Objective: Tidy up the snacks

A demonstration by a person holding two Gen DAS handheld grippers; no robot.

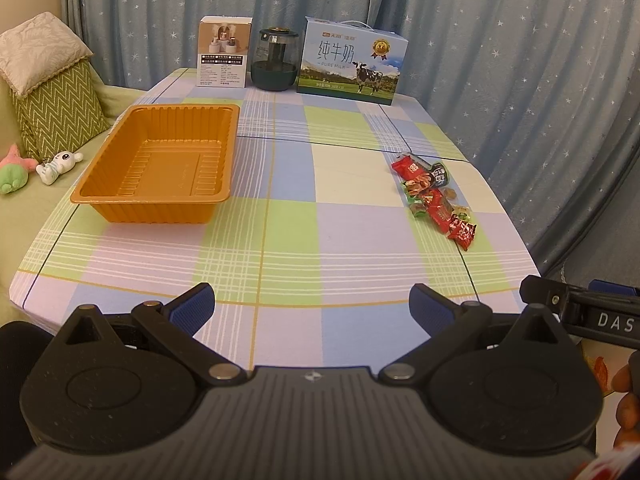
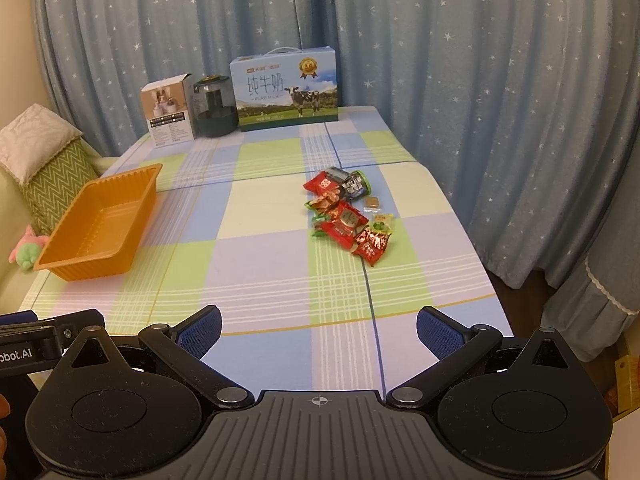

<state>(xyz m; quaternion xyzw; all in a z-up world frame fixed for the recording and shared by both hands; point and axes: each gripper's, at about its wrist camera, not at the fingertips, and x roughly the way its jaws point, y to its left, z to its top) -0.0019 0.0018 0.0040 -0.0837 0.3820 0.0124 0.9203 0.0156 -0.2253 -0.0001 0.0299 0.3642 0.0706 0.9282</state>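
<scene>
An empty orange plastic tray [image 1: 120, 196] [image 2: 60, 268] sits on the left side of the checked tablecloth. A heap of small snack packets [image 1: 434, 198] [image 2: 346, 216], mostly red with some green and dark ones, lies on the right side of the table. My left gripper [image 1: 312, 308] is open above the table's near edge, far from both. My right gripper [image 2: 319, 330] is open too, above the near edge, with the snacks ahead of it. Nothing is between either pair of fingers.
At the table's far edge stand a white product box [image 1: 224, 54] [image 2: 168, 116], a dark glass kettle [image 1: 276, 60] [image 2: 214, 108] and a blue milk carton [image 1: 352, 64] [image 2: 286, 90]. Cushions [image 1: 48, 92] and plush toys [image 1: 36, 166] lie on the sofa at left. Blue starred curtains hang behind.
</scene>
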